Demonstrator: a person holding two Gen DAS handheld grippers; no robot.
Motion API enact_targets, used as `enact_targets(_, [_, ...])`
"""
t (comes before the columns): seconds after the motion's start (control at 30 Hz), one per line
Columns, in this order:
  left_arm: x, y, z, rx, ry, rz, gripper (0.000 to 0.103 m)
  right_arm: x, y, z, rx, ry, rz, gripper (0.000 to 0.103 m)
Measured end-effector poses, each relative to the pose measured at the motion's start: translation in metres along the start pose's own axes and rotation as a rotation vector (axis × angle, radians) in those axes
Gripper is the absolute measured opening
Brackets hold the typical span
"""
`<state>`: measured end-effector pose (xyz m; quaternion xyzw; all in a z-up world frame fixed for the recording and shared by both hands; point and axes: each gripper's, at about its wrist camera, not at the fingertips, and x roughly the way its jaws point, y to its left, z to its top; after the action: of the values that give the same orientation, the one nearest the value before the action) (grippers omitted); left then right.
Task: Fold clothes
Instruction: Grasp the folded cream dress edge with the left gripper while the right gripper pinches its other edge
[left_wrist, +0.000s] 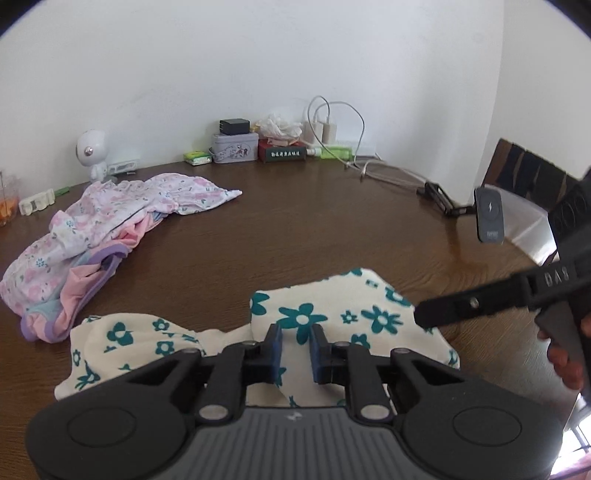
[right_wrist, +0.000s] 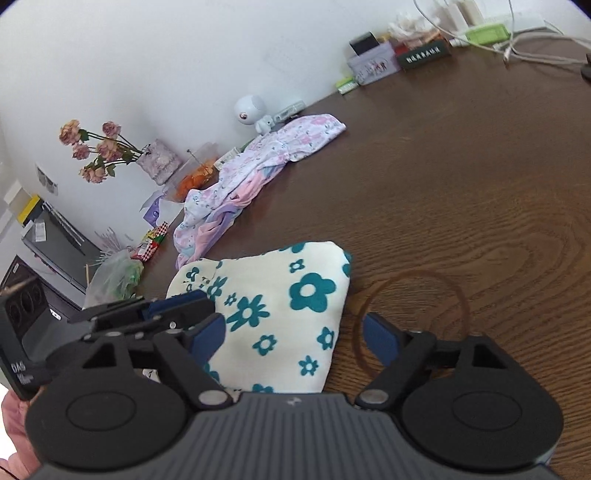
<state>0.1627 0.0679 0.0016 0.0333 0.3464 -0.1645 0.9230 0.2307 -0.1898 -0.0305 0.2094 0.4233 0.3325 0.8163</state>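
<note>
Left wrist view first: nearest the lens, the left hand-held gripper (left_wrist: 295, 345) has its blue pads drawn narrow over the cream cloth garment with teal flowers (left_wrist: 332, 314) at lower centre; whether they've actually pinched fabric, I cannot tell. That garment lies flat on the dark brown wooden tabletop (left_wrist: 314, 229), and a pink-and-lilac floral heap of clothes (left_wrist: 99, 240) waits at the left.

Right wrist view now: the right hand-held gripper (right_wrist: 293, 341) stands wide, one pad over the cloth, the other over bare wood just off its right edge. To do this well, I'd say, straddle that edge, close on one layer only, then lift both hands level so the fold lands square.
</note>
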Motion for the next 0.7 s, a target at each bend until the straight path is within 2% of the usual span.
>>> enact_targets(0.13, [0.002,0.005,-0.014,-0.010,0.025,-0.011,0.014,0.010,-0.004,-0.001,0.025,0.012,0.006,0.074])
enact_targets(0.33, [-0.001,0.016,-0.025,-0.062,0.008,-0.046,0.014,0.022,-0.002,-0.003,0.038,0.010,0.049,0.066])
enact_targets(0.57, [0.001,0.029,-0.030,-0.138,-0.007,-0.091,0.014,0.037,0.001,-0.007,0.109,0.038,0.109,0.046])
enact_targets(0.63, [0.001,0.031,-0.031,-0.169,-0.008,-0.106,0.013,0.032,0.009,-0.006,0.081,0.027,0.112,0.037])
enact_targets(0.7, [0.003,0.029,-0.029,-0.189,-0.005,-0.128,0.013,0.024,0.021,-0.003,0.015,0.019,0.100,0.036])
